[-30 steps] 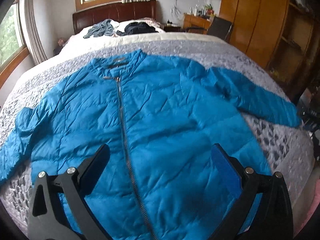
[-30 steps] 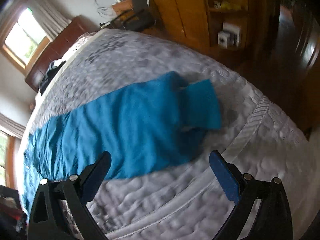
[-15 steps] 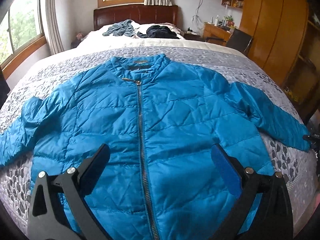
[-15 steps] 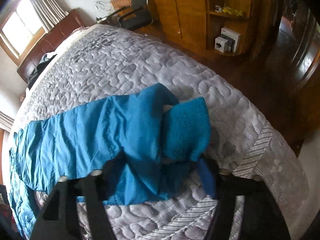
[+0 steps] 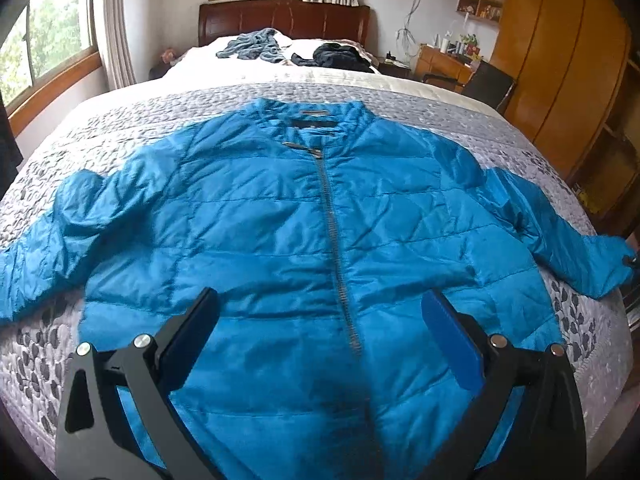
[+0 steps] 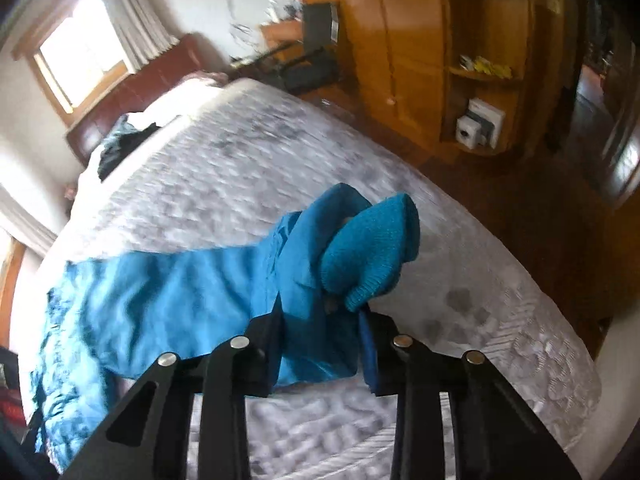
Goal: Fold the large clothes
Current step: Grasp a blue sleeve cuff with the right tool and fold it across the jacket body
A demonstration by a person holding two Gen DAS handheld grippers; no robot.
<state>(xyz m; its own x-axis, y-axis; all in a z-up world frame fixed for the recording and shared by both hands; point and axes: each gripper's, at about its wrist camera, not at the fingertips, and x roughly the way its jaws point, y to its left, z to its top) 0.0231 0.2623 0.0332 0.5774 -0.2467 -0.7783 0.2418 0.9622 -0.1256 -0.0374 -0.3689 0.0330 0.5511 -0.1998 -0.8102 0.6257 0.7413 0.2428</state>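
Note:
A blue quilted jacket [image 5: 280, 232] lies front up and zipped on the grey bedspread [image 5: 440, 108], both sleeves spread out. My left gripper [image 5: 320, 312] hovers open above its lower front, nothing between its fingers. In the right wrist view my right gripper [image 6: 322, 320] is shut on the end of the right sleeve [image 6: 312, 264], lifting it off the bed; the knit cuff [image 6: 372, 252] bulges above the fingers. That sleeve end [image 5: 592, 264] shows at the right edge of the left wrist view.
Dark and grey clothes [image 5: 332, 56] lie near the headboard [image 5: 280, 20]. A wooden wardrobe [image 5: 560, 60], shelves [image 6: 480, 80] and a chair [image 5: 488, 84] stand right of the bed. Windows [image 5: 44, 48] are at left. Bare floor [image 6: 540, 200] borders the bed's right side.
My right gripper closed on the sleeve end and raised it from the bed. The left gripper stayed open while its view swung to face the jacket squarely.

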